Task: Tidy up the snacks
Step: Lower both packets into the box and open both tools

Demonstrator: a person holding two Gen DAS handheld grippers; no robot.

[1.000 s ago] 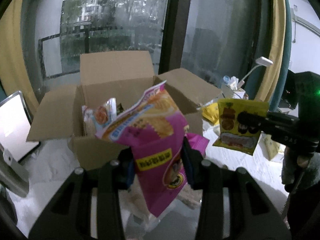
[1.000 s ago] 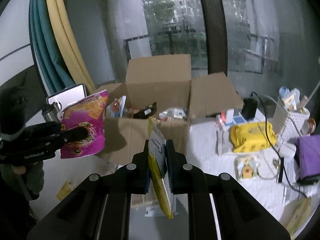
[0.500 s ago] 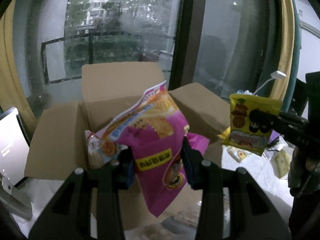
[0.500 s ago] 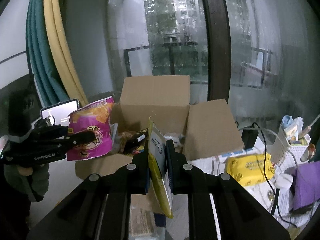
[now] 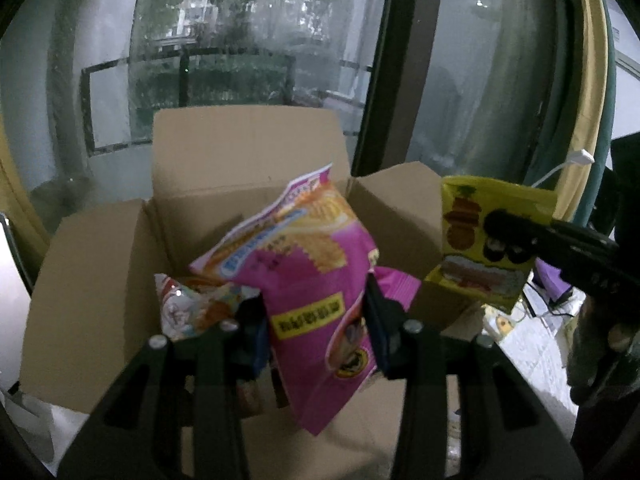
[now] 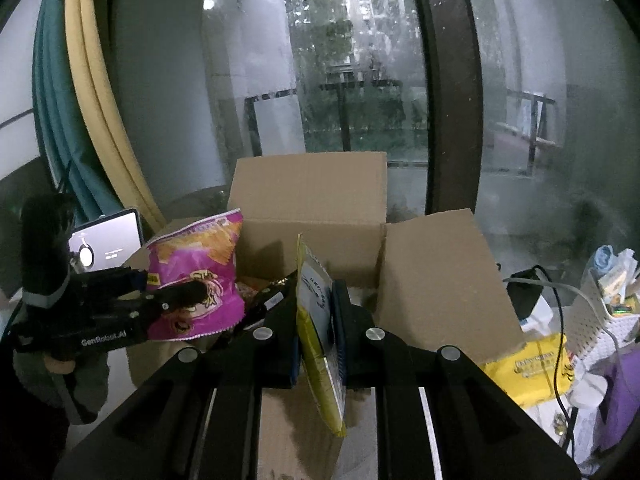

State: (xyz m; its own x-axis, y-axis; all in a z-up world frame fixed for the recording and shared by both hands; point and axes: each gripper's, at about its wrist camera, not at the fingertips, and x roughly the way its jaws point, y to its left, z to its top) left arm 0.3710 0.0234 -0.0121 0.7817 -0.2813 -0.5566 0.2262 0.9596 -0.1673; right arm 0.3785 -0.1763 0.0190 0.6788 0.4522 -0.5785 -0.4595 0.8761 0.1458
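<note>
Snacks over cardboard box (image 5: 248, 152): my left gripper (image 5: 316, 320) clamps the pink bag (image 5: 316, 280); at three o'clock, right gripper (image 6: 316, 316) pinches the yellow packet (image 6: 316, 344), seemingly for dropping in.

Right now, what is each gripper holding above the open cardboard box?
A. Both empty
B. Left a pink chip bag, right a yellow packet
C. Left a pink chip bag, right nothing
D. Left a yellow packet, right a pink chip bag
B: the left gripper has its fingers clamped on the pink chip bag, and the right gripper pinches the yellow packet at the cardboard box.
</note>
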